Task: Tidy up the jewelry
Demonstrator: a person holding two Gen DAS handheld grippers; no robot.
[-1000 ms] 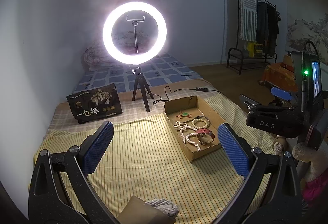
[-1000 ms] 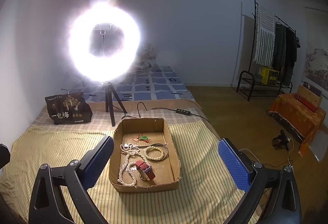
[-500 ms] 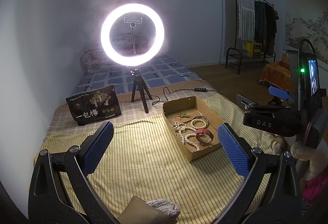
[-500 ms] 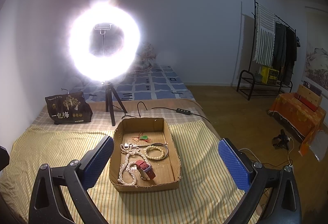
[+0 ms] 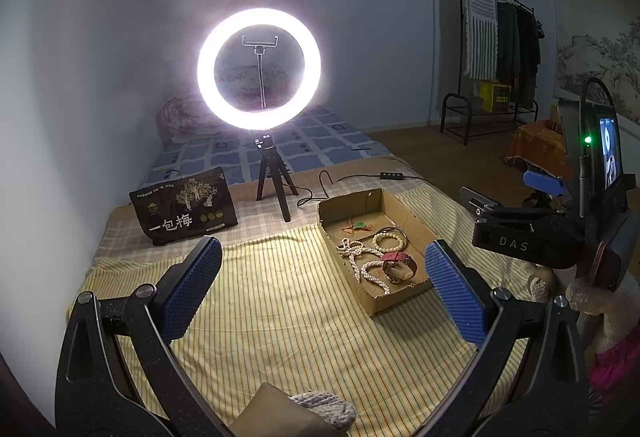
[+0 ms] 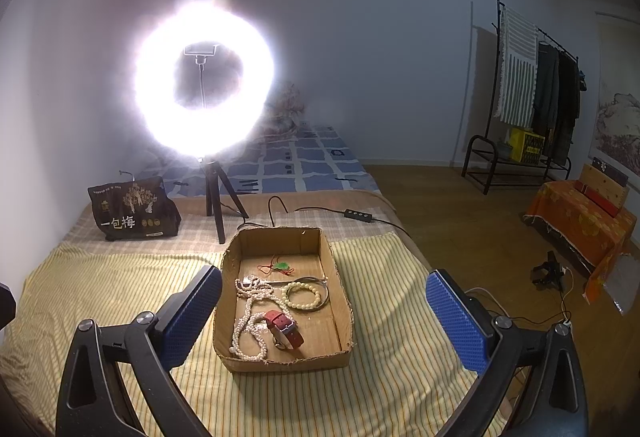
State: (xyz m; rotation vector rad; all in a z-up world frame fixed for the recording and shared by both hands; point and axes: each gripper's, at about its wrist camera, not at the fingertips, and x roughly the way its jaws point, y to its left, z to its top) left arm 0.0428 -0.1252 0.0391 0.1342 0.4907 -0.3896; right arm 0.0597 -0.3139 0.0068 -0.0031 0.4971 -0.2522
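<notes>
On the far left of the bed, a black snack bag with white Chinese characters [image 5: 185,206] stands upright on the checked sheet near the wall. Just right of it a glowing round ring lamp on a small black tripod [image 5: 259,68] stands, its cable and an inline black switch [image 6: 359,215] trailing right across the bed behind the box. A yellow striped cloth [image 5: 280,301] covers the near part of the bed.

The left tool [image 5: 322,287] hangs above this cloth with its blue-padded fingers spread wide and nothing between them. Right of it sits the shallow brown cardboard box [image 6: 336,277], open-topped, its long axis running from the near edge of the bed away toward the lamp. Inside, from far end to near: a small green pendant on red cord [image 6: 282,266], a cream bead bracelet [image 6: 303,295] lying over a thin dark bangle, a long white pearl necklace [image 6: 250,317] looped lengthwise along the box's left half, and a red-strapped wristwatch [image 6: 285,329] touching the pearls, its strap angled toward the near right corner.

The right tool [image 6: 324,319] hovers over the box's near end, fingers wide apart, holding nothing. Farther right, a black clothes rack [image 6: 532,97] stands on the wooden floor, beyond it an orange cloth-covered stand [image 6: 580,217].
</notes>
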